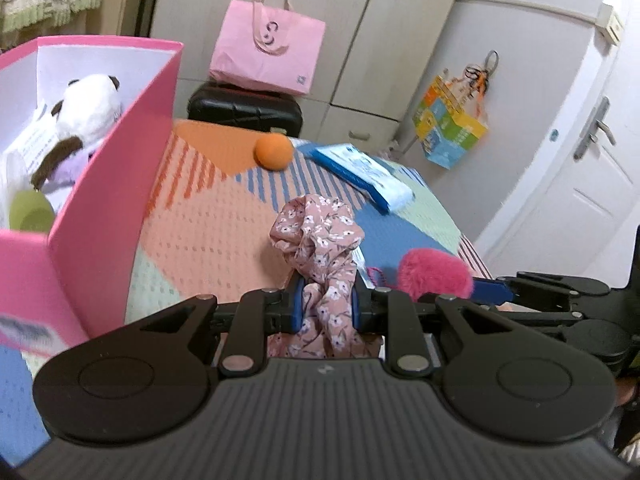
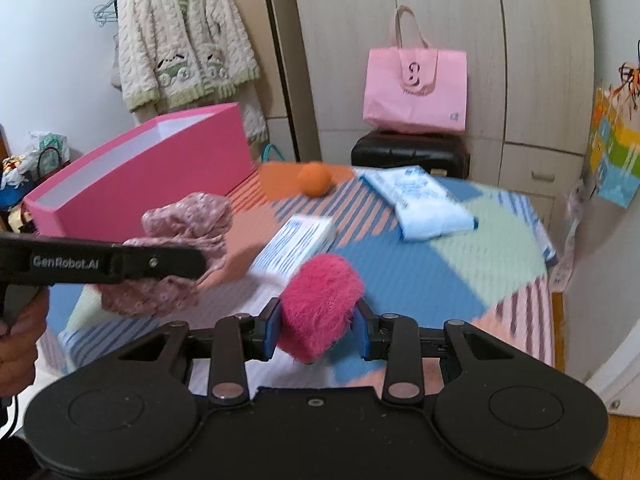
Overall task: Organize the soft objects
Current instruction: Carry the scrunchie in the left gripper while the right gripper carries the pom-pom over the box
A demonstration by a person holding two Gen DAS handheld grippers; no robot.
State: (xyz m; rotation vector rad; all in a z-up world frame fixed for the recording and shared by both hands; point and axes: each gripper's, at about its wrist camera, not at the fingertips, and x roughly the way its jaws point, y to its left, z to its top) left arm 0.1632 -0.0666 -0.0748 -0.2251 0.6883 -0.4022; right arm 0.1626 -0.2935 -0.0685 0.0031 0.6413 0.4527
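I have both tools loaded. My left hand-held gripper (image 1: 326, 304) is clenched on a floral fabric scrunchie (image 1: 320, 240), its blue pads pinching the bunched cloth near the middle while the rest flops up and forward above the jaws. My right hand-held gripper (image 2: 316, 326) is clamped across a fuzzy magenta pompom (image 2: 320, 304), which bulges out above and below the pads. Both items hang over the bed (image 2: 420, 280) with its patchwork cover, clear of the surface as far as I can judge.

The pink storage box (image 1: 132, 168) stands open at my left on the bed, already holding a panda plush (image 1: 90, 108) and a green object I cannot identify. An orange ball (image 1: 274, 151) sits farther back on the cover, with a blue-and-white packet (image 1: 360, 170) near it.

Handling looks forgiving: the scrunchie is light, limp and elastic, so I expect it to droop and possibly snag on a pad when let go; a pinch through the thick gathered part suits it. The pompom is light and squashy, and its fur may slip, so gripping across its core seems safest. Neither should break if dropped into the box.
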